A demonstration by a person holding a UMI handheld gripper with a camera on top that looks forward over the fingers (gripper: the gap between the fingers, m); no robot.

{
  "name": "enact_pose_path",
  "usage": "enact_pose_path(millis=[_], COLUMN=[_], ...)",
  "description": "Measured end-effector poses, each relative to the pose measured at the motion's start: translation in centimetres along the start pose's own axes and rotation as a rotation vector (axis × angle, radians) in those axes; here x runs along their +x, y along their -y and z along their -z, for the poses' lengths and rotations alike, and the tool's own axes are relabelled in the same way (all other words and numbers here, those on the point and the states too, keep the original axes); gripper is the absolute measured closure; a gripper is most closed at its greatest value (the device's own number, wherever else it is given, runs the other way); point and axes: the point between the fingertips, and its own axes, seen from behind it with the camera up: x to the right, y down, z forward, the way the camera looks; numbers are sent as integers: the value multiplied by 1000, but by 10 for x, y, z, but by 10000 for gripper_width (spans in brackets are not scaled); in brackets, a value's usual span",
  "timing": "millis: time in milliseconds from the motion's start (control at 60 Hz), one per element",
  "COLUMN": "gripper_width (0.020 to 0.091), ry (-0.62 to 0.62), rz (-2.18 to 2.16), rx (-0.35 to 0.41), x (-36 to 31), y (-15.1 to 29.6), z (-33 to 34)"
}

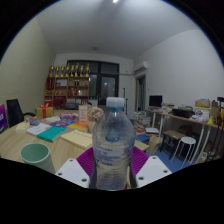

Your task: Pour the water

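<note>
Between the two fingers of the gripper (112, 170) stands a clear plastic water bottle (113, 145), upright, with its white cap on. The purple pads show at either side of the bottle's lower body, and the white fingertips (73, 172) flank it closely; the tongs look clenched on the bottle, both fingers pressing its sides. The bottle appears lifted above the wooden table (20, 140) that spreads beyond and to the left. On that table, just left of the fingers, sits a pale green cup (36, 154), well apart from the bottle. Farther back lie books and papers (45, 128). To the right stand a desk with a monitor (155, 101) and a white stool (186, 146). A shelf unit (68, 82) lines the far wall.
</note>
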Motion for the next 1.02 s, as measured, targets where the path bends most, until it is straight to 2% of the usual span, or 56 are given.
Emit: enact_pose_path(millis=[83,117,167,250,283,333,500,733,1017], gripper_width=[641,614,541,446,342,255,258,262,267], ry=[-2,-3,-1,6,4,9,34,9,-70], rz=[-4,-8,0,-10,-19,-33,-85,-81,-11], rx=[-8,-10,-25,-103,-137,-170,-217,-250,-218], x=[7,-1,-4,0,0,-1,-3,-36,-92], y=[-8,1,4,-4,-5,-4,6,61,125], z=[-13,-2,3,1,7,19,57,177,336])
